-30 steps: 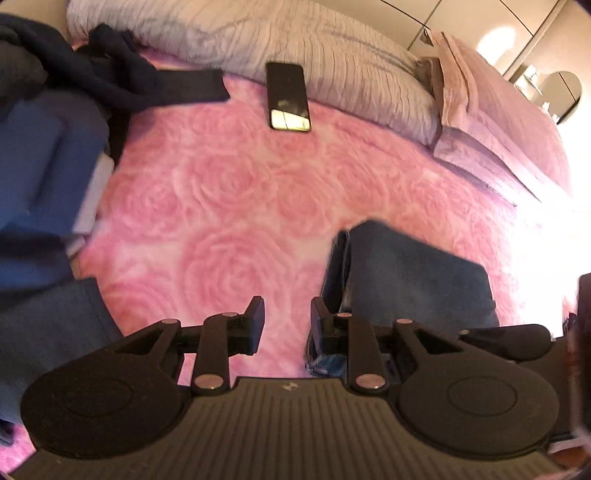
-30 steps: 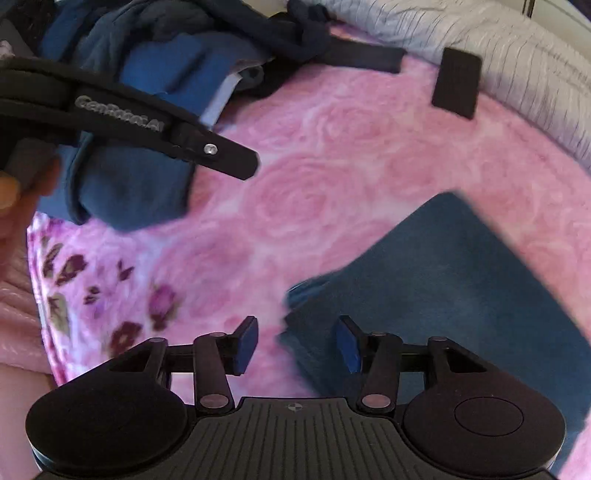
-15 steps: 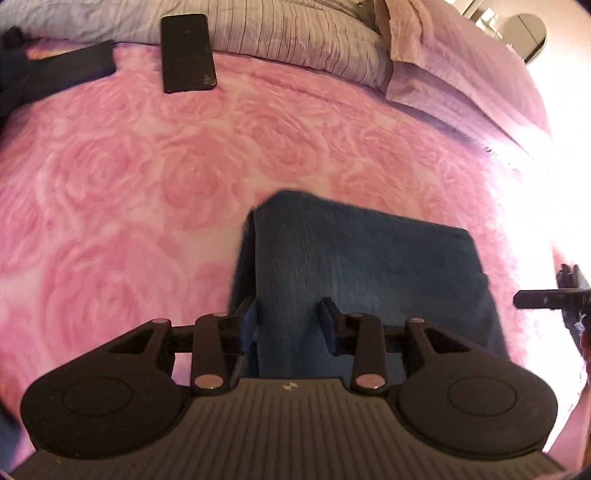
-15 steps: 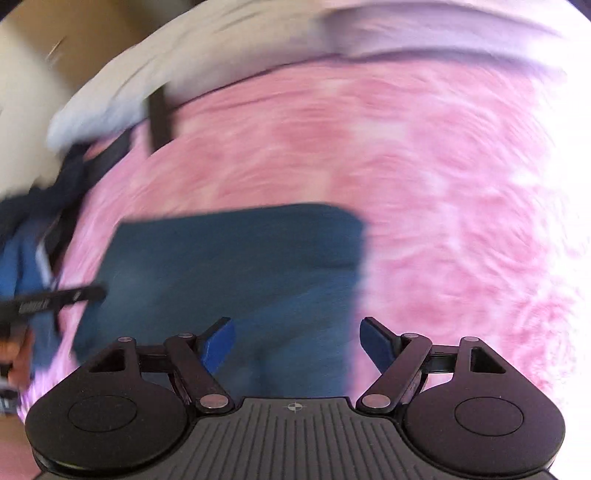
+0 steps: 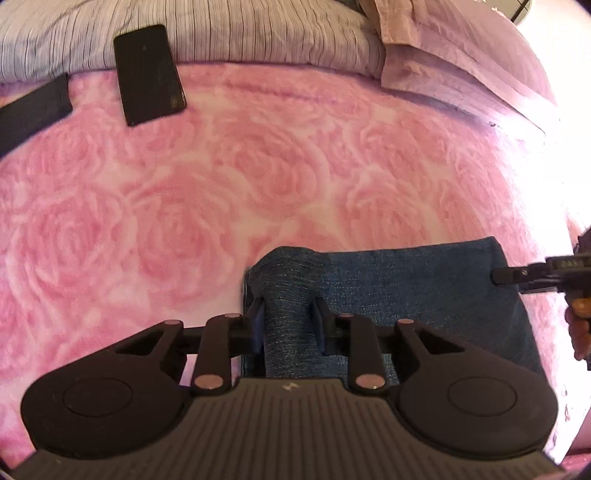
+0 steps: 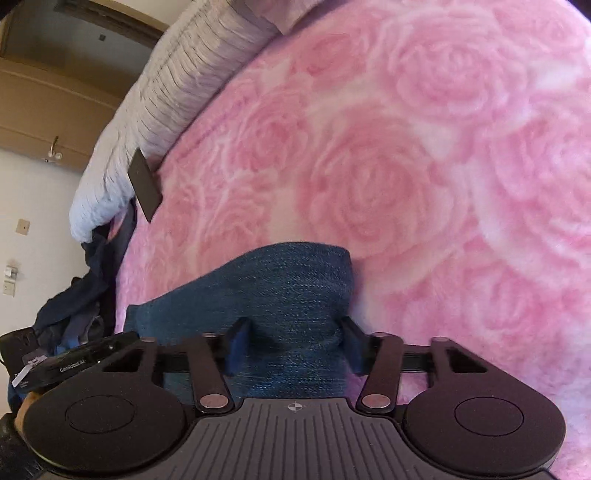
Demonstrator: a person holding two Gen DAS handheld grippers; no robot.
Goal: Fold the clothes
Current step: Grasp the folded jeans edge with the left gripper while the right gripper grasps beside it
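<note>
On the pink rose-patterned bed blanket (image 5: 258, 177) lies a folded dark blue denim garment (image 5: 413, 280). Left claw (image 5: 287, 325) pinches a raised fold at the garment's left end; right claw (image 6: 293, 343) straddles the opposite end, whether it grips there I cannot tell. Near the bed's far edge, a black rectangular phone (image 5: 147, 74) leans against a grey striped pillow (image 5: 258, 33).

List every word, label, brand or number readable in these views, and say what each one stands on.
"GenRobot.AI": white print on the side of the left gripper body, seen at the lower left of the right wrist view.
White tag on the same gripper body: print too small to read.
Digits on the right gripper finger, at the left wrist view's right edge: too blurred to read.
Phone: nothing legible.
</note>
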